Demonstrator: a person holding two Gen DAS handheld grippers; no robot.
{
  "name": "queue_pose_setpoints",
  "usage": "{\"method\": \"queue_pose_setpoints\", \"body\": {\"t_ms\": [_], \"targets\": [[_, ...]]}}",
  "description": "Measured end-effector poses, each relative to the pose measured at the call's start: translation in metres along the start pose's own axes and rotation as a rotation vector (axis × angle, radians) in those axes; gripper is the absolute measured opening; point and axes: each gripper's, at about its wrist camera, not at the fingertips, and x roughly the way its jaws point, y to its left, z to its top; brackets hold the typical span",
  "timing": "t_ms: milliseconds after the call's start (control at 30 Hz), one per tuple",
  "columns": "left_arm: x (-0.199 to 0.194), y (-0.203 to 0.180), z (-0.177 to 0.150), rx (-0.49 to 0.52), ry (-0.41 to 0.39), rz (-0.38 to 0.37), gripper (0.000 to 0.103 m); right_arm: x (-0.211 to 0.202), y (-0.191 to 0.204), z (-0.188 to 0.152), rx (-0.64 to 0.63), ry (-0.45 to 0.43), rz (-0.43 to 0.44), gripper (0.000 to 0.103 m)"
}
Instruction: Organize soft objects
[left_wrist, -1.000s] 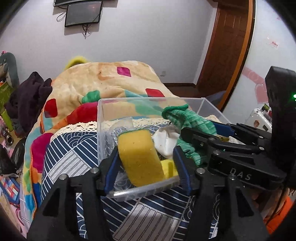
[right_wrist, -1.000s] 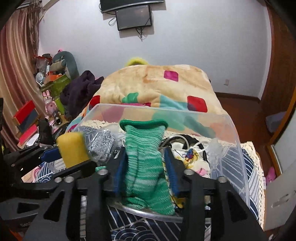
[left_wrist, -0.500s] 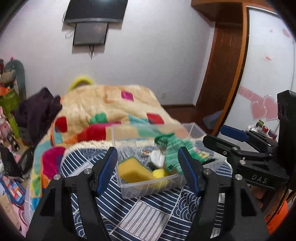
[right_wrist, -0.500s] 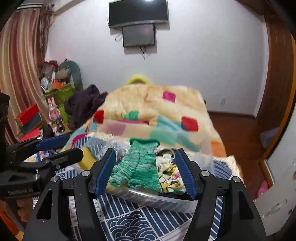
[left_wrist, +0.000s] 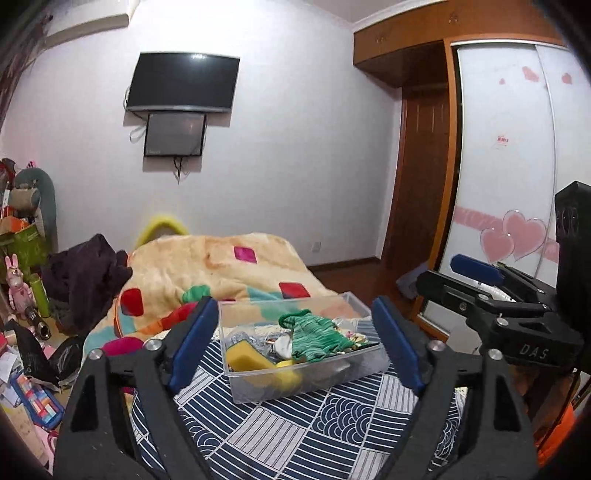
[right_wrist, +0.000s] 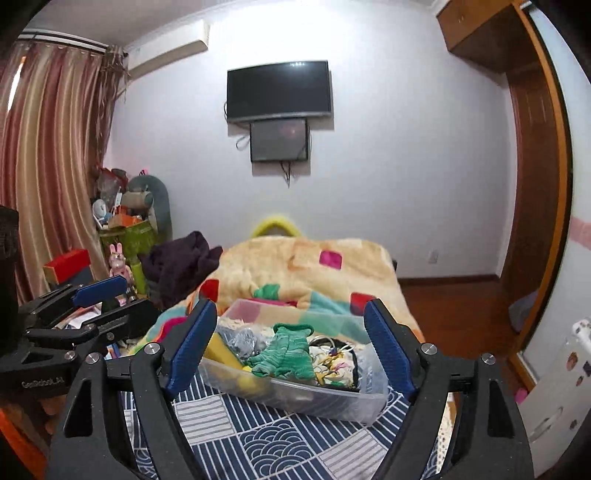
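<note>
A clear plastic bin (left_wrist: 340, 380) (right_wrist: 325, 400) stands on a blue patterned cloth (left_wrist: 295, 432). In it lie a yellow sponge (left_wrist: 245, 356) (right_wrist: 218, 349), a green knitted sock (left_wrist: 317, 334) (right_wrist: 286, 350), a silvery scrubber (right_wrist: 242, 339) and a patterned cloth item (right_wrist: 334, 365). My left gripper (left_wrist: 295, 345) is open and empty, held back from the bin. My right gripper (right_wrist: 291, 347) is open and empty, also back from the bin. Each gripper shows at the edge of the other's view.
A bed with a patchwork blanket (right_wrist: 306, 266) lies behind the bin, with dark clothes (right_wrist: 181, 262) on its left. Clutter and toys (right_wrist: 122, 229) fill the left corner. A wardrobe (left_wrist: 502, 184) stands on the right.
My left gripper let go of the yellow sponge and my right gripper let go of the green sock, both now in the bin. Both grippers opened and pulled up and back.
</note>
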Motion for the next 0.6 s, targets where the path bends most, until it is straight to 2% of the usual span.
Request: {"method": "queue_pose_setpoints", "body": {"t_ms": [67, 233, 333, 433, 600], "targets": [[-0.01, -0.004, -0.003, 0.007, -0.025, 0.007, 0.095, -0.008, 0.001, -0.003, 0.008, -0.013, -0.005, 0.085], [-0.021, -0.003, -0.011, -0.023, -0.035, 0.01, 0.101, -0.021, 0.004, -0.012, 0.012, -0.025, -0.019, 0.086], [-0.024, -0.001, -0.016, -0.047, -0.034, 0.027, 0.102, -0.026, 0.004, -0.015, 0.011, -0.032, -0.024, 0.09], [-0.029, 0.003, -0.02, -0.066, -0.04, 0.046, 0.102, -0.031, 0.004, -0.018, 0.019, -0.053, -0.036, 0.102], [-0.035, -0.001, -0.024, -0.048, -0.046, 0.056, 0.102, -0.036, 0.004, -0.02, 0.024, -0.073, -0.039, 0.103]]}}
